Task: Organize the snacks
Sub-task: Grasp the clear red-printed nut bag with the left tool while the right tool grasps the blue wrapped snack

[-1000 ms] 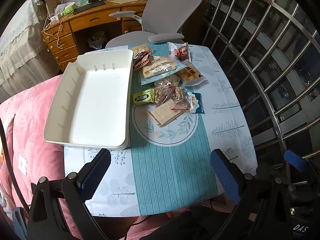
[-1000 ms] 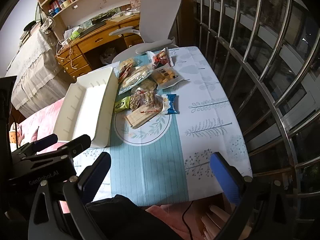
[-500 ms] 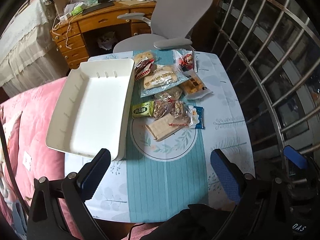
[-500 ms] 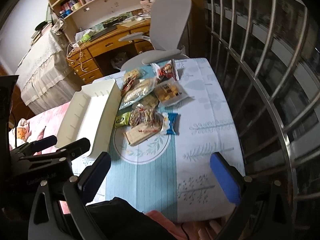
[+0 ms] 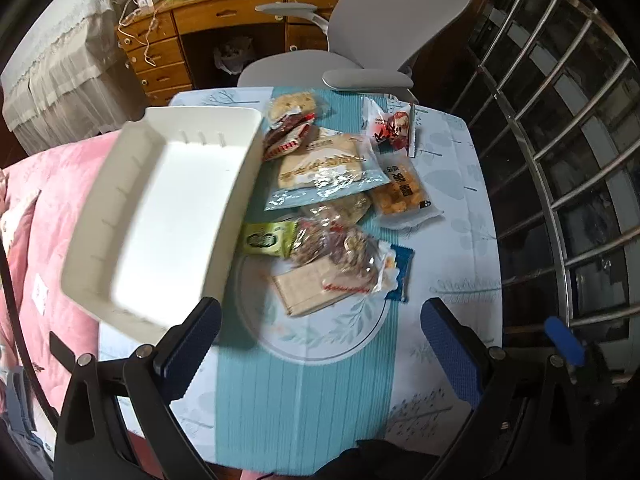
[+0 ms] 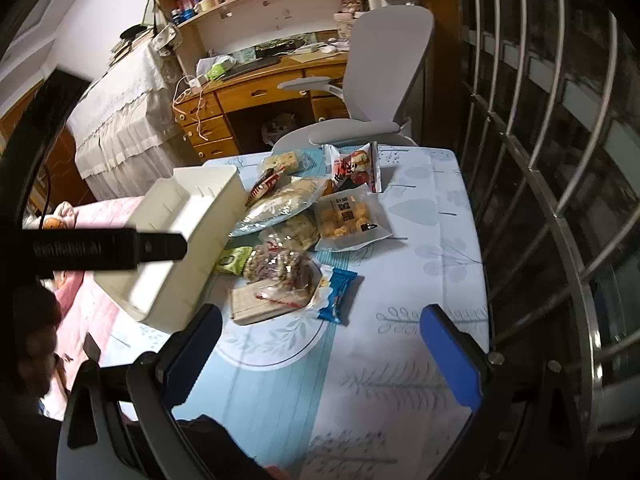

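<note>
Several snack packets lie in a loose pile on the table's teal runner: a large blue-edged bread bag (image 5: 326,168), an orange biscuit pack (image 5: 404,192), a red pack (image 5: 392,128), a green pack (image 5: 266,238), a clear nut bag (image 5: 340,246) and a tan wafer pack (image 5: 308,290). An empty white tray (image 5: 160,216) sits left of them. My left gripper (image 5: 320,344) hovers open over the table's near end. My right gripper (image 6: 320,350) is open too, nothing between its fingers. The bread bag (image 6: 280,204), biscuit pack (image 6: 346,216) and tray (image 6: 188,240) show in the right wrist view.
A grey office chair (image 5: 360,52) stands beyond the table's far edge, with a wooden desk (image 5: 224,28) behind it. Metal window bars (image 5: 560,140) run along the right side. A pink blanket (image 5: 44,208) lies to the left. The left gripper's body (image 6: 104,248) crosses the right view.
Both grippers have risen and moved in over the table, so the snacks and tray appear closer. The jaws stay open. Nothing on the table has moved.
</note>
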Action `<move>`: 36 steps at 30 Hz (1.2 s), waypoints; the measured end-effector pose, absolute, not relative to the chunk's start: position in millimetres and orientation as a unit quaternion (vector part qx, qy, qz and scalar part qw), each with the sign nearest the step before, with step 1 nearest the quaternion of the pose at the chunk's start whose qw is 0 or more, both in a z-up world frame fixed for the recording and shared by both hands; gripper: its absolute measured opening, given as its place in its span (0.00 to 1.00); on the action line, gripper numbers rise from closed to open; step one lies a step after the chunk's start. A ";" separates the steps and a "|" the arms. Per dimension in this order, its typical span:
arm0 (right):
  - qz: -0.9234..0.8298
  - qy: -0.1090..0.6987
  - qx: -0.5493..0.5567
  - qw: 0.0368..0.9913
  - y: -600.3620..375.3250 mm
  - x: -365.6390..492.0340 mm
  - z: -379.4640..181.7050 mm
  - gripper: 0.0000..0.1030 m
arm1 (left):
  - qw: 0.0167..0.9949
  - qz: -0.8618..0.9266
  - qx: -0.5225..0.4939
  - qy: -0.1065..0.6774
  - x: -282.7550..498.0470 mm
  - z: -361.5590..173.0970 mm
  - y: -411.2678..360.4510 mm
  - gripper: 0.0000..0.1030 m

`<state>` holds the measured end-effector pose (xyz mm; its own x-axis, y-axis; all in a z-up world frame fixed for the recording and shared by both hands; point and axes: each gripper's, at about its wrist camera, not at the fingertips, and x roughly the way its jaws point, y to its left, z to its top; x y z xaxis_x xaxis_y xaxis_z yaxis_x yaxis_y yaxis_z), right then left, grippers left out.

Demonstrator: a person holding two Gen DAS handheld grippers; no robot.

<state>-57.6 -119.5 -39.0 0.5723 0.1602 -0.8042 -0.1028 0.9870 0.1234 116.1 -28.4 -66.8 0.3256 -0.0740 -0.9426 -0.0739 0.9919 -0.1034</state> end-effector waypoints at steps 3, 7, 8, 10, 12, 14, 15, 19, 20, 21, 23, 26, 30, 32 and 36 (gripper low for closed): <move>0.085 0.460 0.030 0.883 -125.4 -44.5 -61.4 0.97 | 0.806 0.000 -0.048 0.590 134.8 -83.5 -39.7 0.96; 0.098 0.464 0.021 0.880 -128.1 -30.7 -90.7 0.96 | 0.791 0.000 -0.021 0.612 155.7 -108.6 -56.6 0.95; 0.104 0.463 0.018 0.880 -127.2 -27.8 -99.0 0.94 | 0.786 0.000 -0.018 0.618 160.8 -116.1 -59.9 0.95; 0.113 0.464 0.010 0.879 -124.3 -22.9 -112.6 0.93 | 0.776 0.003 -0.017 0.631 169.8 -130.7 -64.8 0.95; 0.120 0.464 0.003 0.878 -121.2 -18.3 -124.4 0.92 | 0.763 0.007 -0.019 0.646 178.3 -147.8 -68.5 0.95; 0.125 0.463 -0.001 0.878 -118.3 -12.9 -137.0 0.89 | 0.754 0.010 -0.019 0.657 183.5 -160.0 -69.2 0.94; 0.127 0.462 -0.003 0.878 -116.9 -11.2 -141.0 0.88 | 0.749 0.010 -0.020 0.662 186.9 -167.0 -70.2 0.94; 0.131 0.461 -0.006 0.877 -112.2 -0.4 -162.1 0.81 | 0.733 0.014 -0.029 0.680 198.2 -192.9 -70.5 0.90; 0.131 0.462 -0.006 0.877 -110.1 1.2 -165.9 0.80 | 0.728 0.015 -0.034 0.684 200.2 -198.8 -70.0 0.85; 0.129 0.462 -0.010 0.878 -107.2 3.2 -171.1 0.79 | 0.723 0.017 -0.038 0.689 202.0 -204.4 -69.7 0.84; 0.134 0.460 -0.015 0.878 -103.3 6.1 -178.4 0.77 | 0.717 0.017 -0.044 0.695 204.5 -213.9 -70.0 0.81; 0.133 0.468 -0.017 0.874 -99.7 10.7 -188.3 0.72 | 0.713 0.019 -0.045 0.699 209.0 -226.8 -71.9 0.81; 0.133 0.475 -0.021 0.870 -99.1 16.0 -199.0 0.66 | 0.707 0.022 -0.044 0.706 216.1 -242.1 -75.5 0.75; 0.136 0.478 -0.022 0.867 -99.1 18.0 -203.8 0.63 | 0.702 0.026 -0.042 0.710 219.1 -249.3 -76.1 0.72; 0.137 0.483 -0.019 0.865 -98.0 18.4 -207.7 0.57 | 0.700 0.033 -0.032 0.713 223.5 -261.0 -81.0 0.68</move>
<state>18.4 -98.0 -207.7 0.4961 0.2194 -0.8401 -0.2552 0.9617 0.1005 223.5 -81.0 -261.0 -0.0191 0.0011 -0.9998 -0.0917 0.9958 0.0028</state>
